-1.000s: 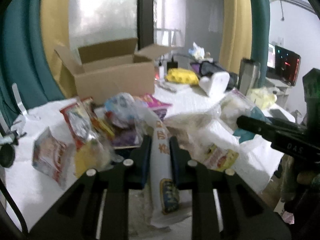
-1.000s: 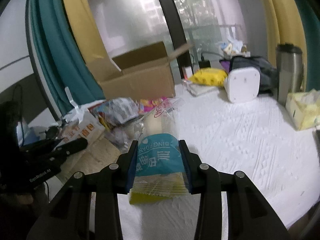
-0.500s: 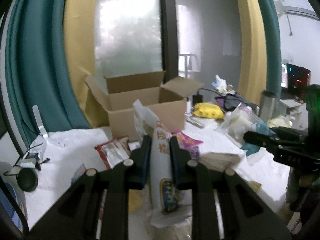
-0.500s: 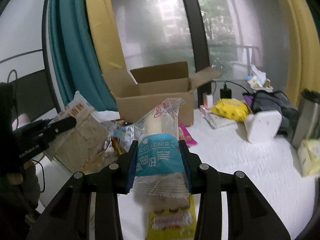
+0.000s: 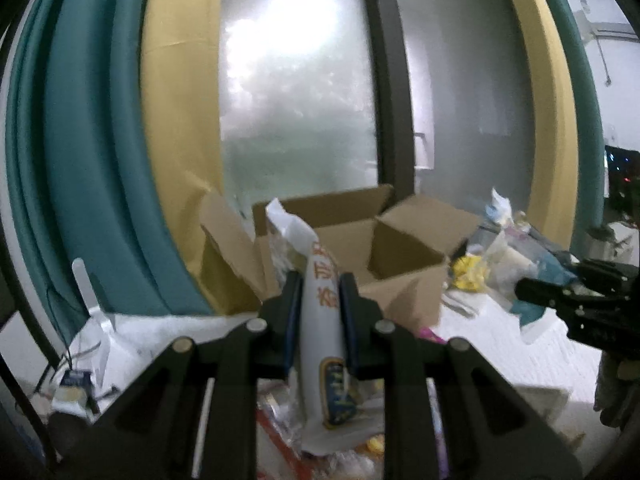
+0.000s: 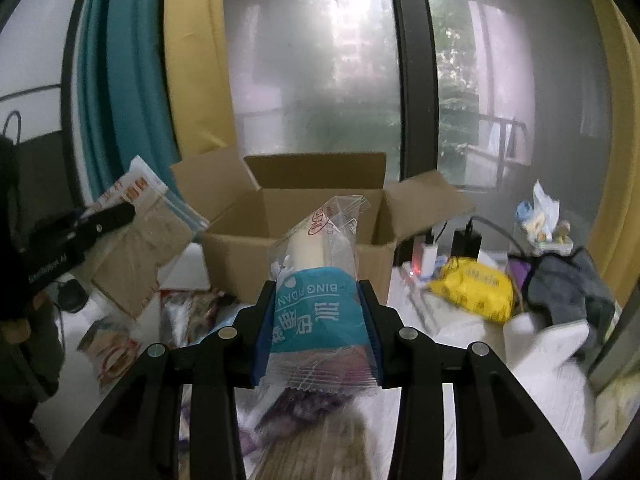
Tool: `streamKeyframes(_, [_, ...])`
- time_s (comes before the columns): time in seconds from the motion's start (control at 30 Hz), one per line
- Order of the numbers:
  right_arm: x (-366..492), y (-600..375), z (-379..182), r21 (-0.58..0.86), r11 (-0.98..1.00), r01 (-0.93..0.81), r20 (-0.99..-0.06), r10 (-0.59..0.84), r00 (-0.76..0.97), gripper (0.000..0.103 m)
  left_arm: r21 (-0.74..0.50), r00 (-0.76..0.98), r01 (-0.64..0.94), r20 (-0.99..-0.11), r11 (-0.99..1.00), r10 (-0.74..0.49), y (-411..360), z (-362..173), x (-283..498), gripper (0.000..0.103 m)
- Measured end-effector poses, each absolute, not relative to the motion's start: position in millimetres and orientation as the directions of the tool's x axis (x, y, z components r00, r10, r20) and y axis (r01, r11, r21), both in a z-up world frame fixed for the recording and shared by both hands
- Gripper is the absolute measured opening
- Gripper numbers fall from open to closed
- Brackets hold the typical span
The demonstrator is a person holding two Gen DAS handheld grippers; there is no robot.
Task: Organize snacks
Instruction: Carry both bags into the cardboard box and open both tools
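Observation:
My left gripper (image 5: 319, 292) is shut on a flat white snack bag (image 5: 320, 320) with orange lettering, held edge-on in front of the open cardboard box (image 5: 404, 256). From the right wrist view the same bag (image 6: 136, 240) shows as a wide tan and white packet at the left gripper (image 6: 100, 220), left of the box (image 6: 296, 248). My right gripper (image 6: 316, 300) is shut on a clear bag with a blue label (image 6: 316, 280), raised before the box opening. The right gripper (image 5: 560, 296) also appears at the right edge of the left wrist view.
Several loose snack packets (image 6: 120, 344) lie on the white table cover (image 6: 460, 340) below the grippers. A yellow packet (image 6: 476, 284), chargers with cables (image 6: 464, 240) and grey cloth (image 6: 568, 284) sit right of the box. Window glass and curtains stand behind it.
Both grippers have risen off the table with their bags and moved toward the box, which now looms larger and centred. The snack pile has dropped below the view.

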State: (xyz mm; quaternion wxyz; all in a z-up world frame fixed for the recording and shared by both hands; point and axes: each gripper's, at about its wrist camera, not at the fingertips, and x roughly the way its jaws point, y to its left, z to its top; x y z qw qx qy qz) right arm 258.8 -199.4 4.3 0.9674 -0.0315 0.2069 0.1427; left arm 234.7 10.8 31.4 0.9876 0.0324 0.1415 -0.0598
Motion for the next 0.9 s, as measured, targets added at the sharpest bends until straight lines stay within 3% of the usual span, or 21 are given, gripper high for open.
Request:
streamKeyframes(0.37, [330,-178,23,-0.057,0.960,-0.275,-0.400,0.230,0.887,0.041,0.044,0.960,0.095,-0.269,0.995,-0.080,19,41,311,0.020])
streamKeyframes(0.9, [444,-155,6,-0.109,0.957,-0.268,-0.438,0.195,0.877,0.042,0.029,0.929,0.052,-0.369,0.998,-0.037,21,16,415,0.023])
